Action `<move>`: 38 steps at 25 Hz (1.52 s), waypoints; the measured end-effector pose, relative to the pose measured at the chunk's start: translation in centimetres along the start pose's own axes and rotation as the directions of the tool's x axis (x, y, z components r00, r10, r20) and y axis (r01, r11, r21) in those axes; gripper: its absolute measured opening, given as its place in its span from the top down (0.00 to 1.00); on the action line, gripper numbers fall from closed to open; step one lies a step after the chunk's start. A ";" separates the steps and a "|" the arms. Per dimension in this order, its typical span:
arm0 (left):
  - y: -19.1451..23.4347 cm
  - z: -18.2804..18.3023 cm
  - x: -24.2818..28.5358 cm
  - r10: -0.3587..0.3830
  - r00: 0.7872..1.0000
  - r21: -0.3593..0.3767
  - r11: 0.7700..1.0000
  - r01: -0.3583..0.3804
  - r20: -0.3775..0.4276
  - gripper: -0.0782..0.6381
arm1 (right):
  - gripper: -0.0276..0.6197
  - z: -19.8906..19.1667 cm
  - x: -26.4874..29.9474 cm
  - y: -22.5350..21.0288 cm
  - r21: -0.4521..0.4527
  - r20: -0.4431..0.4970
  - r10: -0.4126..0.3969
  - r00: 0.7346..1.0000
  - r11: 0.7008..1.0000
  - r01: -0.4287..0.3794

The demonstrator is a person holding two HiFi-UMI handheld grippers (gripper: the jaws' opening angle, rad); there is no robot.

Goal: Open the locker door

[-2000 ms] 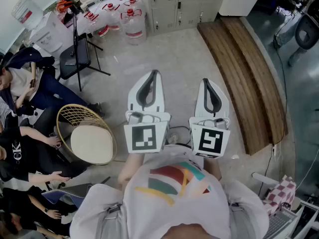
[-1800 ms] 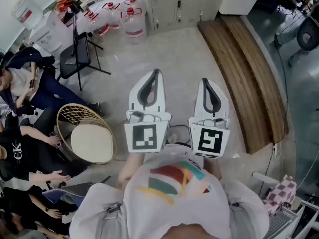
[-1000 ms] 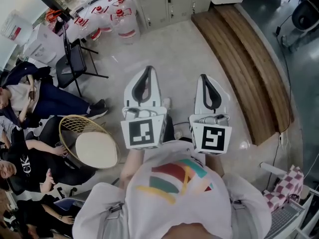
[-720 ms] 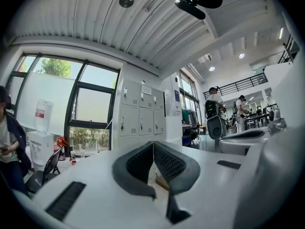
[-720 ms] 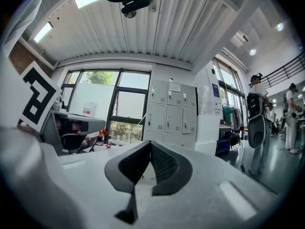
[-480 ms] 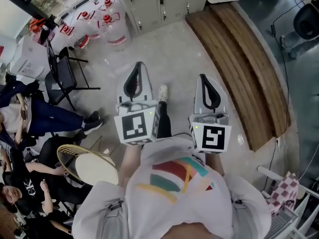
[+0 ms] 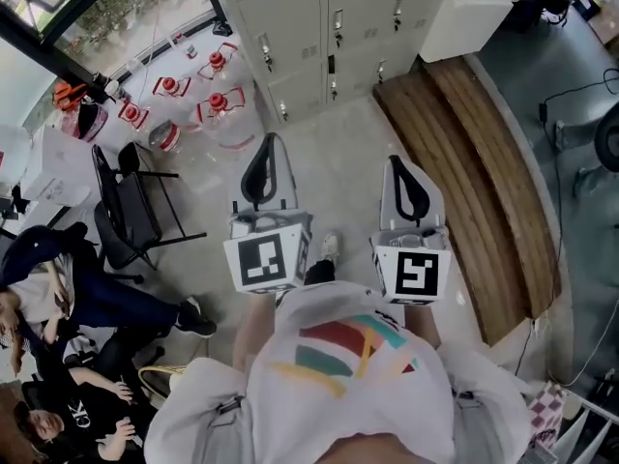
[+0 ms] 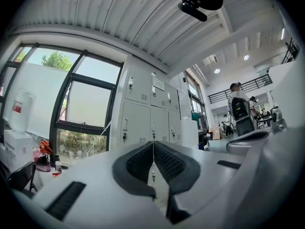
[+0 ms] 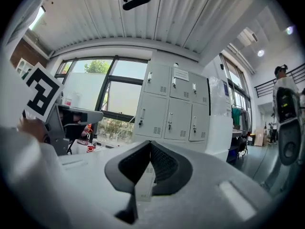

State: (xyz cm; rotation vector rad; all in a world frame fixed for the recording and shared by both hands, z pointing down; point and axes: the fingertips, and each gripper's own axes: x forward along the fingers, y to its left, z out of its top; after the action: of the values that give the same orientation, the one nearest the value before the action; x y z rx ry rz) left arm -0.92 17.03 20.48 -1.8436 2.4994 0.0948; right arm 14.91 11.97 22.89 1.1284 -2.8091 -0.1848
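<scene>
A bank of pale grey lockers [image 7: 329, 27] with small handles and vents stands ahead across the floor, well out of reach. The lockers [image 8: 147, 111] fill the middle of the left gripper view, doors closed, and the same lockers [image 9: 174, 111] show in the right gripper view. My left gripper [image 7: 270, 143] and right gripper [image 7: 402, 164] are held side by side in front of the person's chest, both pointing at the lockers. The left gripper [image 8: 153, 145] is shut with nothing between its jaws. The right gripper [image 9: 150, 145] is shut and empty as well.
Large water bottles [image 7: 218, 104] stand on the floor left of the lockers, below a window. A black folding chair [image 7: 121, 211] and seated people [image 7: 58, 298] are at the left. A curved wooden bench [image 7: 474, 182] runs along the right, and a white cabinet [image 7: 474, 8] adjoins the lockers.
The person has walked forward: the lockers have come nearer and larger, while the chair and seated people slid back and left. Both grippers stay shut, held as before.
</scene>
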 end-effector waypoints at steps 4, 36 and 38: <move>3.5 0.7 5.3 0.036 0.999 -0.007 0.999 -0.036 -0.007 0.87 | 0.95 0.7 7.0 -0.6 0.000 -0.005 0.013 1.000 1.000 -0.013; 3.5 -2.4 28.1 0.118 0.992 0.025 0.993 -0.117 -0.036 0.87 | 0.95 -1.6 28.5 -9.0 0.037 0.041 0.188 0.981 0.981 -0.189; 3.2 -3.1 29.2 0.112 0.993 0.019 0.994 -0.111 -0.047 0.87 | 0.95 -2.6 29.4 -9.5 0.033 0.013 0.190 0.982 0.981 -0.191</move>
State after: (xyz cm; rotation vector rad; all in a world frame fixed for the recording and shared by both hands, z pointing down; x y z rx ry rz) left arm -12.63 -10.07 21.81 -1.7201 2.6267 0.0337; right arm 0.62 -15.45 25.60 0.8587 -2.9170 -0.1265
